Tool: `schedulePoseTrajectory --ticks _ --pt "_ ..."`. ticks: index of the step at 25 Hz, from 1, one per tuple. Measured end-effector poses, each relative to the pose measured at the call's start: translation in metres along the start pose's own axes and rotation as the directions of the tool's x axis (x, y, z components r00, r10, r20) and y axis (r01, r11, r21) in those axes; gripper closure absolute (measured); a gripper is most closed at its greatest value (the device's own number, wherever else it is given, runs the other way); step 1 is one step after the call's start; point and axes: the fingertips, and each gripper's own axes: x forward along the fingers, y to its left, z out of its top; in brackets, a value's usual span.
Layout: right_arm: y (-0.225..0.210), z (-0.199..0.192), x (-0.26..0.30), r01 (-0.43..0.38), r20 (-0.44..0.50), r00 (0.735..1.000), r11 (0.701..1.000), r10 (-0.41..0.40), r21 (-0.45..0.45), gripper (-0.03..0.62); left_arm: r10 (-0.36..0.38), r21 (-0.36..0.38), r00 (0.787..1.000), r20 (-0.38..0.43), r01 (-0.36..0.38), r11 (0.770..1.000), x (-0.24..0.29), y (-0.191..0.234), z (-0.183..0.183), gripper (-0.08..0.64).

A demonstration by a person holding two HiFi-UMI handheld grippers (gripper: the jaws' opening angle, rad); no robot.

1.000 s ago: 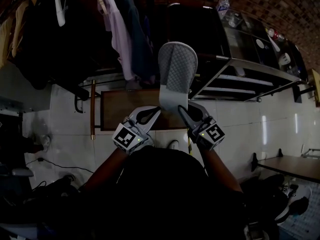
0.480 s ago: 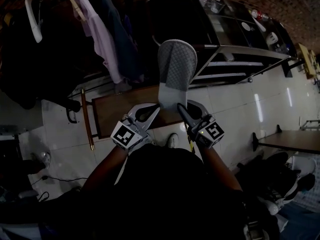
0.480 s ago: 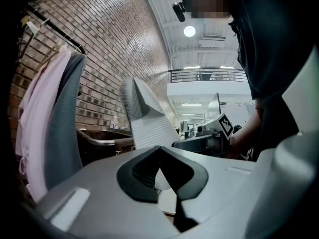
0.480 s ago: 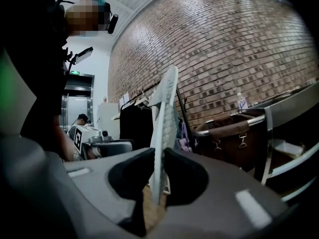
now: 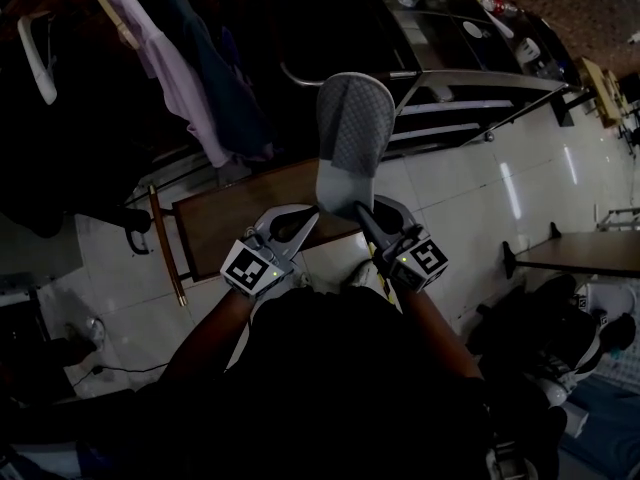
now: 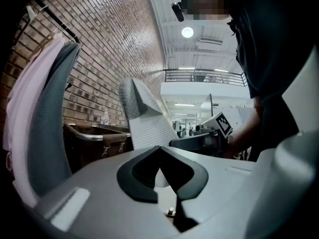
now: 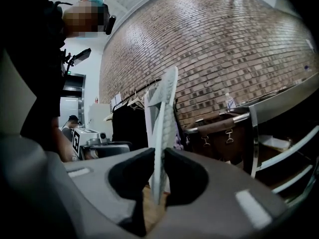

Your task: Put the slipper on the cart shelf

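2 pinches on slipper [image 5: 352, 138] heel, left tongs [image 5: 312, 213] and right tongs [image 5: 362, 211] clamped there; toe pointing ahead, cart shelf [image 5: 455, 108] beyond, likely nearer right.

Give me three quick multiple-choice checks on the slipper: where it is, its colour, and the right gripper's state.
1. Where is the slipper? A on the cart shelf; B held up in the air; C on the floor.
2. Its colour? A red; B black; C light grey.
3. The right gripper? A fingers wide apart, empty; B fingers closed on the slipper; C out of view.
Answers: 1 B, it stands upright in the gripper's hold; 2 C, quilted grey fabric shows; 3 B, its fingers pinch the sole's edge.
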Motion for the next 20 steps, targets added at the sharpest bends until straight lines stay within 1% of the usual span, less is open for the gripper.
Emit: schedulePoseTrajectory --ticks 3,7,12,16,20 --pt "-0.012 0.005 -0.016 0.015 0.017 1.0 1.0 -0.015 0.01 0.532 -0.019 0.001 1.0 0.005 0.019 1.0 0.015 -0.014 0.003 0.56" --pt "-0.037 0.006 -0.048 0.033 0.027 0.999 0.999 -0.033 0.024 0.532 -0.036 0.011 0.999 -0.017 0.036 0.999 0.047 -0.035 0.003 0.56" --pt "-0.076 0.001 -0.1 0.044 0.039 0.998 0.998 -0.045 0.046 0.532 -0.08 0.053 0.997 -0.022 0.081 0.995 0.102 -0.083 0.014 0.56" --pt "-0.112 -0.008 -0.143 0.034 0.04 0.998 0.996 -0.037 0.084 0.532 -0.103 0.088 0.994 -0.037 0.106 0.99 0.154 -0.12 0.015 0.56" --pt "-0.147 -0.017 -0.18 0.006 0.031 0.999 0.994 -0.01 0.111 0.532 -0.103 0.082 0.993 -0.051 0.107 0.991 0.202 -0.151 0.013 0.56"
